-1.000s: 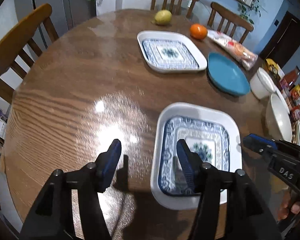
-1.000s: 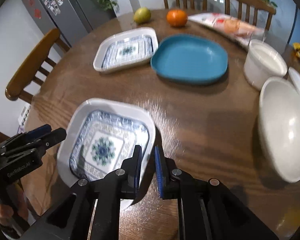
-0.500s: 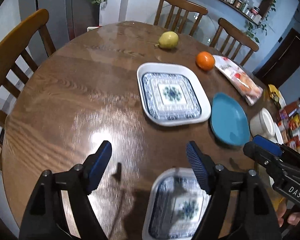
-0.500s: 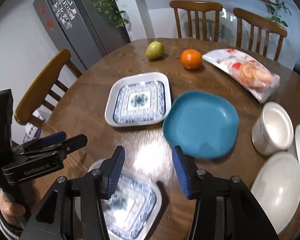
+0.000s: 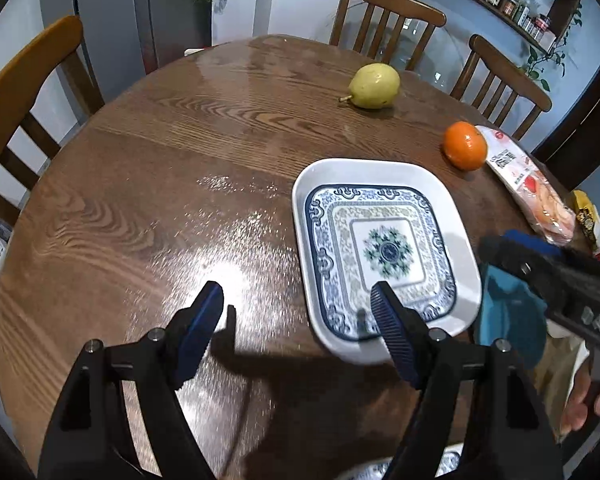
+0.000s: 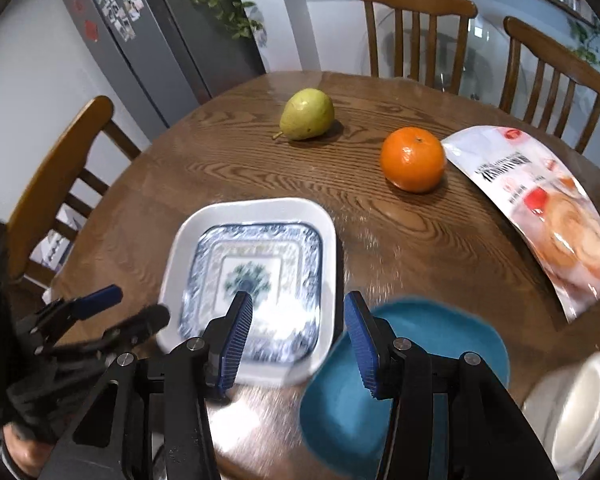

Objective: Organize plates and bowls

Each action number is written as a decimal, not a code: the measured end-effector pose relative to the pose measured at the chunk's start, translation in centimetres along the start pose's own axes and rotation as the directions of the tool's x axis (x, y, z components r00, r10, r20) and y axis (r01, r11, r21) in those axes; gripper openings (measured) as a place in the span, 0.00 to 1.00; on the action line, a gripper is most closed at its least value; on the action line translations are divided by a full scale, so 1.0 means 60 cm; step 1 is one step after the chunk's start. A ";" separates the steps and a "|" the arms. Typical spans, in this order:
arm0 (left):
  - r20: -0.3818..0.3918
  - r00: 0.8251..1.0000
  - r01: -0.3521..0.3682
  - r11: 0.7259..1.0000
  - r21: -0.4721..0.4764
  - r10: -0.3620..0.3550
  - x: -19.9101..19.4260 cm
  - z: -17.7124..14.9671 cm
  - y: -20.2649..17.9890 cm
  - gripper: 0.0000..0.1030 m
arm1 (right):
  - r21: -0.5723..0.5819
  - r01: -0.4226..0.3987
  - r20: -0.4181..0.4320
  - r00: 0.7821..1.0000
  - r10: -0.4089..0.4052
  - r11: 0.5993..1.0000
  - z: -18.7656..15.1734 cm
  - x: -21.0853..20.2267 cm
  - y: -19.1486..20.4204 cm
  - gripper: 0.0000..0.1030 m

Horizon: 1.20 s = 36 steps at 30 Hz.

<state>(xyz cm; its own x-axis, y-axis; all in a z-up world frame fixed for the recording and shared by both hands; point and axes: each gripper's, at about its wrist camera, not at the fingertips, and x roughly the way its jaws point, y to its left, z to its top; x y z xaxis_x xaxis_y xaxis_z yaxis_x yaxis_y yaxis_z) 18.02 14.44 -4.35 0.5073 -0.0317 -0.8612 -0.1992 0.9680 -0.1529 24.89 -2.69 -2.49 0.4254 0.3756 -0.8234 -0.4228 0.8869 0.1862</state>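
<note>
While both grippers hang open, empty: left gripper (image 5: 296, 300), right gripper (image 6: 298, 312) over patterned plate (image 6: 256, 280) (near edge); blue plate (image 6: 420, 344) just right, white bowl (image 6: 572, 404) beyond; all on bench (image 5: 160, 160).

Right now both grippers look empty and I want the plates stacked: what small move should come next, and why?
Probably ease the right gripper down and close it on the near rim of the patterned square plate. Its jaws stand open and empty, already straddling that rim, and the blue plate lies right beside it.
</note>
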 end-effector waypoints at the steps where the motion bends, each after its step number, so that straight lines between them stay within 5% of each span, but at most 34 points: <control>1: -0.007 1.000 -0.003 1.000 0.004 0.003 0.008 0.002 0.000 0.72 | -0.005 0.009 -0.005 1.000 -0.009 1.000 0.004 0.009 -0.001 0.49; 10: -0.028 1.000 0.001 1.000 0.014 -0.001 0.040 0.010 0.000 0.55 | -0.047 0.037 -0.059 0.998 -0.040 0.998 0.030 0.078 -0.001 0.47; 15: -0.023 1.000 -0.005 0.999 0.039 0.006 0.045 0.018 -0.006 0.26 | -0.064 0.065 -0.088 0.994 -0.070 0.996 0.023 0.097 -0.001 0.28; 17: -0.019 1.000 -0.015 0.998 0.053 0.016 0.049 0.022 -0.009 0.22 | -0.062 0.068 -0.086 0.994 -0.073 0.996 0.021 0.097 0.000 0.16; 20: -0.017 1.000 0.003 0.999 0.044 -0.002 0.051 0.024 -0.010 0.13 | -0.078 0.102 -0.075 0.991 -0.108 0.992 0.018 0.097 0.005 0.11; 27: 0.000 0.999 0.034 0.999 0.005 -0.034 0.036 0.016 0.005 0.10 | -0.027 0.079 -0.041 0.996 -0.080 0.996 0.020 0.081 0.003 0.09; 36: 0.132 0.991 0.003 1.000 0.016 -0.005 -0.076 0.008 0.013 0.10 | -0.016 -0.002 0.083 0.997 0.003 1.000 0.010 -0.033 0.045 0.08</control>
<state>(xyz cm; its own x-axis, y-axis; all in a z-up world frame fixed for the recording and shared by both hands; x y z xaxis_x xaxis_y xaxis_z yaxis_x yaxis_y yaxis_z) 15.96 15.44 -0.31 0.6144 -0.0032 -0.7890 -0.1848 0.9716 -0.1478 23.37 -0.87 -0.01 0.4887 0.3992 -0.7757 -0.4362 0.8819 0.1790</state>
